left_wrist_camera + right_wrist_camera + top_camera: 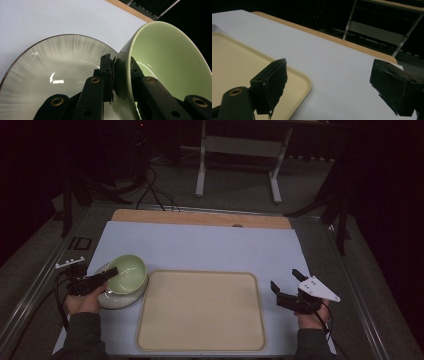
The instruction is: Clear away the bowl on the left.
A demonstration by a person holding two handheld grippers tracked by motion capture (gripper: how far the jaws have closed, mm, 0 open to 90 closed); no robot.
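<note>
A pale green bowl (131,273) (165,62) tilts above a white plate with a dark rim (116,300) (50,72) at the table's left. My left gripper (106,275) (121,70) is shut on the bowl's rim, one jaw inside and one outside. At the right, my right gripper (286,280) (329,87) hovers open just beyond the tray's right edge, with nothing between its jaws.
A beige tray (200,310) (234,60) lies in the middle of the white mat (200,245). The table's wooden back edge (200,218) runs behind it. A metal stand (240,150) is on the floor beyond.
</note>
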